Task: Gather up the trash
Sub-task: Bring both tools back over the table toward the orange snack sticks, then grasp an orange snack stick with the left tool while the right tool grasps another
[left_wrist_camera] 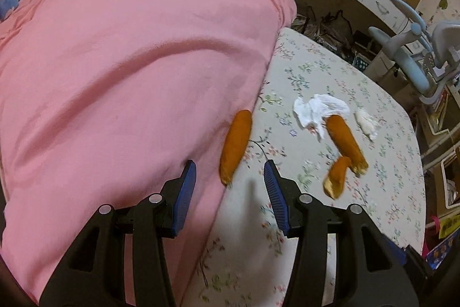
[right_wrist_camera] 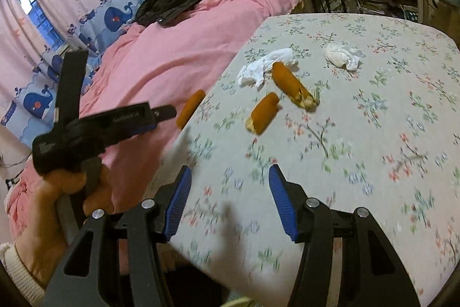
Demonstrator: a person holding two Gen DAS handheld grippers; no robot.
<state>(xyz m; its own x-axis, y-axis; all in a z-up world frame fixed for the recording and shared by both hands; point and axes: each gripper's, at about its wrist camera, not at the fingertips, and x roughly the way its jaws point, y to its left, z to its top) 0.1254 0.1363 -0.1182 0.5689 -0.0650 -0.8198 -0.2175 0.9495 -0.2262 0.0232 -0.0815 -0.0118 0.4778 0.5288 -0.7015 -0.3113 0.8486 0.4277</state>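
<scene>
Nothing collected yet, as far as I can judge: all the trash I can see lies loose on the floral-print bed sheet (left_wrist_camera: 330, 68), and no bin or bag for it shows in either view.

Left to right in the left wrist view: pink quilt (left_wrist_camera: 129, 62) heaped over the left side; one long orange peel strip (left_wrist_camera: 235, 144) right at the quilt's edge, touching it or just beside, can't tell which. Then the crumpled white tissue (left_wrist_camera: 314, 108), with a second long orange peel (left_wrist_camera: 346, 144) touching its lower edge, a short orange peel piece (left_wrist_camera: 336, 176) just below that, and a small white tissue wad (left_wrist_camera: 365, 121) furthest right, apart from the rest. So five pieces left, by my count.

My left gripper (left_wrist_camera: 230, 180) has its blue ribbed pads parted about halfway, nothing between them, touching nothing; it hovers nearest the quilt-edge strip, likely my first pick.

My right gripper (right_wrist_camera: 230, 189) is likewise about half open, empty, above bare sheet, well short of the peels. The person's hand (right_wrist_camera: 51, 209) grips the left tool's handle.
</scene>
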